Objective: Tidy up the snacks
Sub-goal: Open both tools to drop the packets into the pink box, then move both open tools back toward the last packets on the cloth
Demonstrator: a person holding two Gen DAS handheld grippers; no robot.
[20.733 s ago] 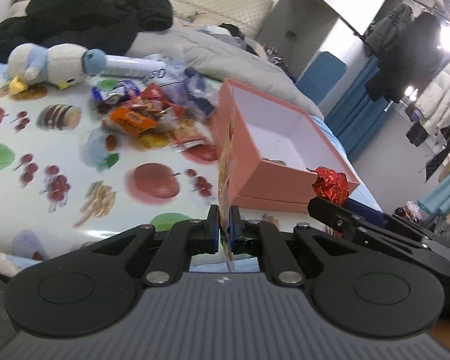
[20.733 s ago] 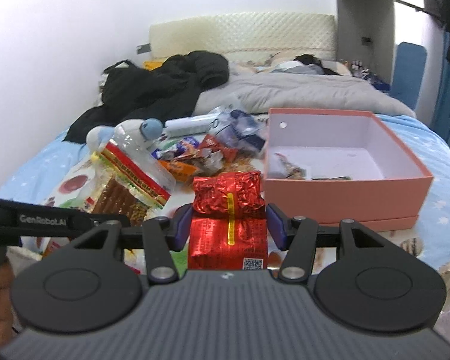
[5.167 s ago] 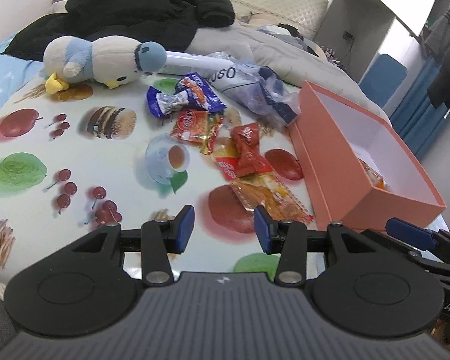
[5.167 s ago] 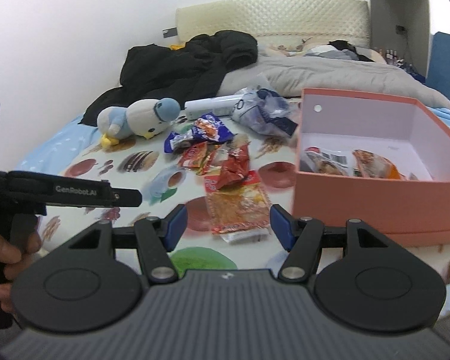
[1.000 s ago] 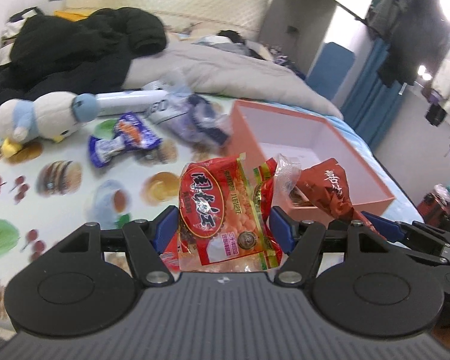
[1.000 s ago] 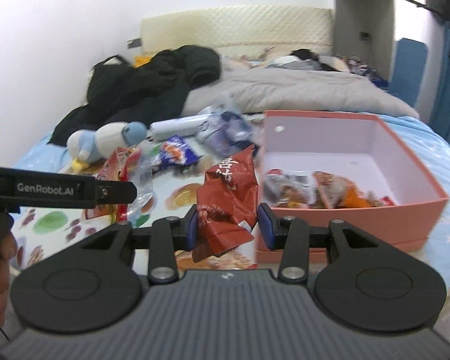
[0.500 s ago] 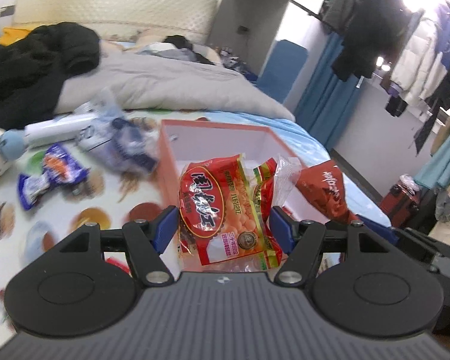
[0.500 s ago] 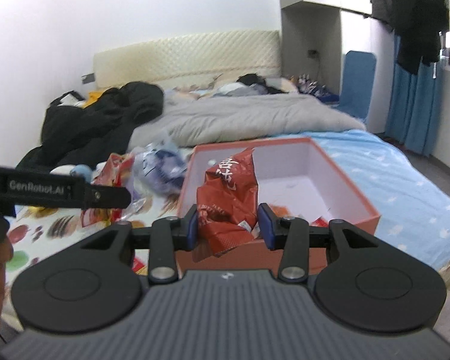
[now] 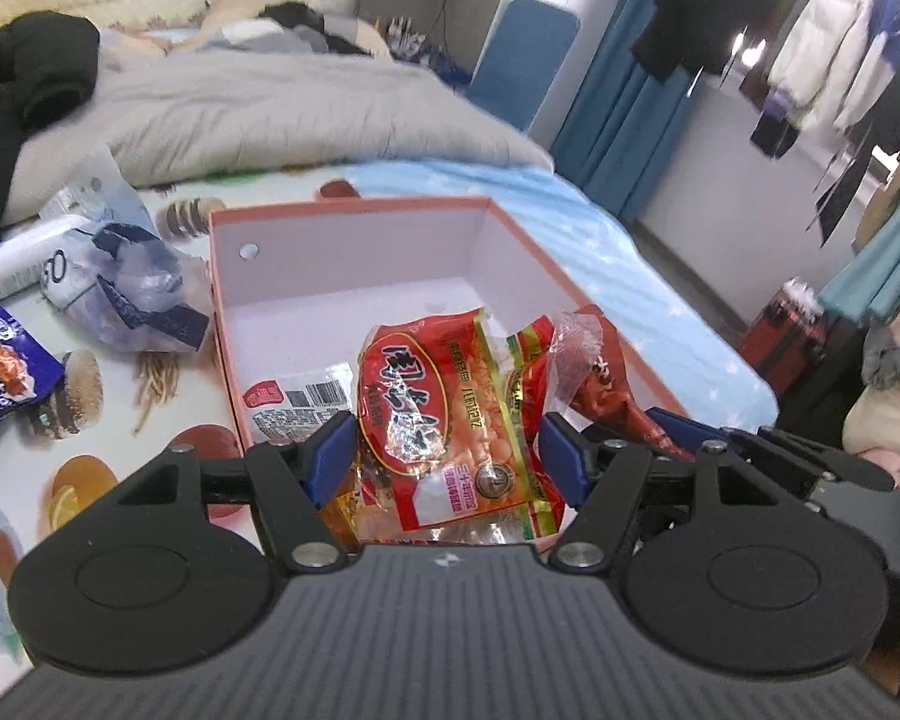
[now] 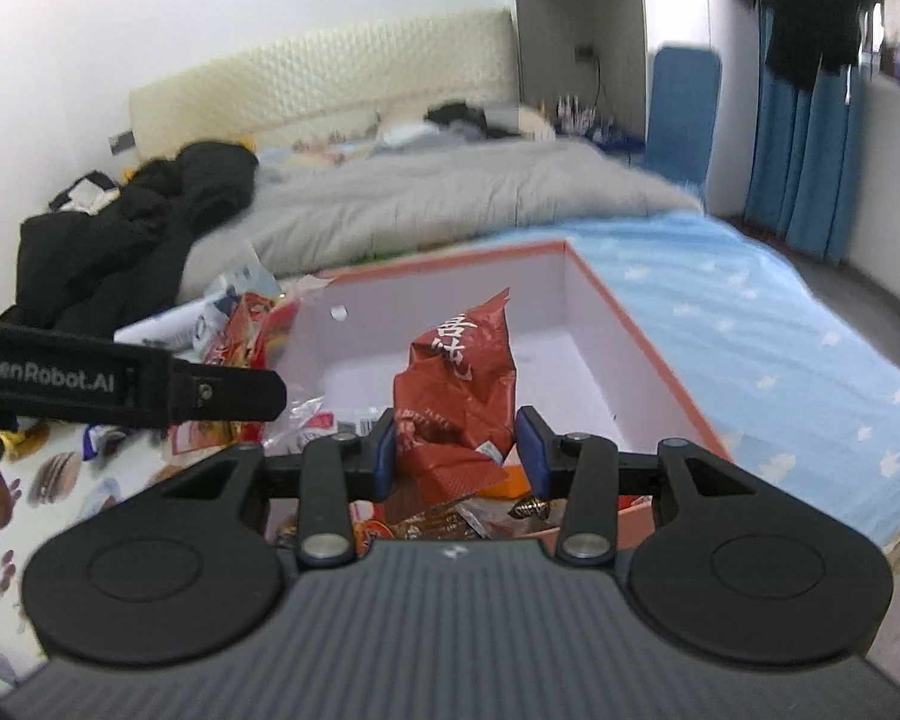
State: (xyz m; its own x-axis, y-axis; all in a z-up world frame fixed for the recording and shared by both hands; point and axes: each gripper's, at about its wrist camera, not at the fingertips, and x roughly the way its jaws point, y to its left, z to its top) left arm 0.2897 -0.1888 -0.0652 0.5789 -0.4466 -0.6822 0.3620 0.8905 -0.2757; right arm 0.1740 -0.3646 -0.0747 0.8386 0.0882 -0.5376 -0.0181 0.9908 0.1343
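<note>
The pink box (image 9: 354, 210) lies open on the fruit-print cloth, with several snack packets on its floor. My left gripper (image 9: 447, 456) is shut on a red and yellow peanut packet (image 9: 444, 420) and holds it over the box's near end. My right gripper (image 10: 456, 450) is shut on a dark red snack bag (image 10: 459, 384) and holds it over the box (image 10: 648, 348), just right of the left gripper. The dark red bag also shows in the left wrist view (image 9: 606, 384).
A blue snack packet (image 9: 0, 366), a crumpled clear bag (image 9: 132, 282) and a white tube (image 9: 12, 264) lie left of the box. A grey duvet (image 9: 258, 102) and black clothes (image 10: 132, 240) are behind. The bed's edge drops off right of the box.
Both grippers have carried their packets right and forward, from above the cloth to over the open box. Both stay shut on their packets.
</note>
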